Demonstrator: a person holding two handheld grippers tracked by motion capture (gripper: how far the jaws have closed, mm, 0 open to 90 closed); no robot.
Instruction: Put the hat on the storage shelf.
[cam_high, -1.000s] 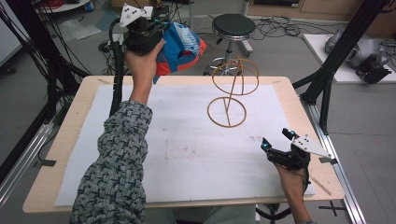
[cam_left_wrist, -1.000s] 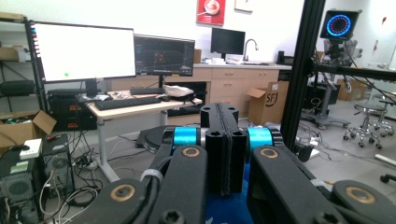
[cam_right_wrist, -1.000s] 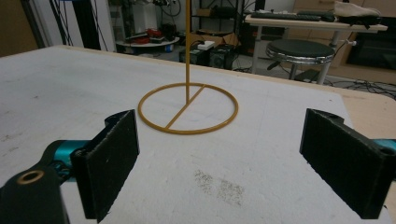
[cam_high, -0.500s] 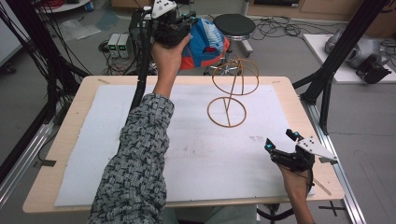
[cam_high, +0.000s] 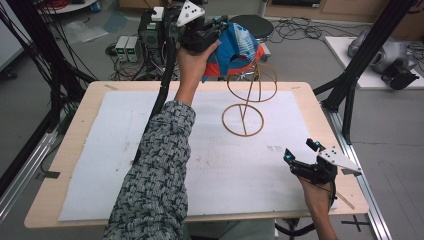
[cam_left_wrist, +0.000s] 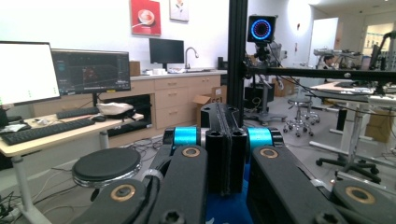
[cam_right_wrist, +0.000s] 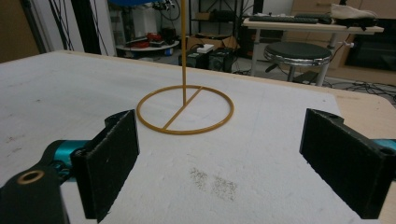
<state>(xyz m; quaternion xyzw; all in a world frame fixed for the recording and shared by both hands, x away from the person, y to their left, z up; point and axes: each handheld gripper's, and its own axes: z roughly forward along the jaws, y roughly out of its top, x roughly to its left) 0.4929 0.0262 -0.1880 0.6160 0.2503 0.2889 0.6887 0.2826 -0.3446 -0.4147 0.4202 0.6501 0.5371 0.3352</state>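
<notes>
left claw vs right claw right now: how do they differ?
The left claw is shut, jaws pressed flat together with nothing between them; the right claw is open, jaws wide apart and empty. The left claw is held up past the table's far edge, looking out into the room; the right claw sits low over the white sheet near the front right corner, looking at the gold wire stand. Both have black jaws.

No text, label, brand or number reads clearly; the wall posters and monitor stay too blurred.
</notes>
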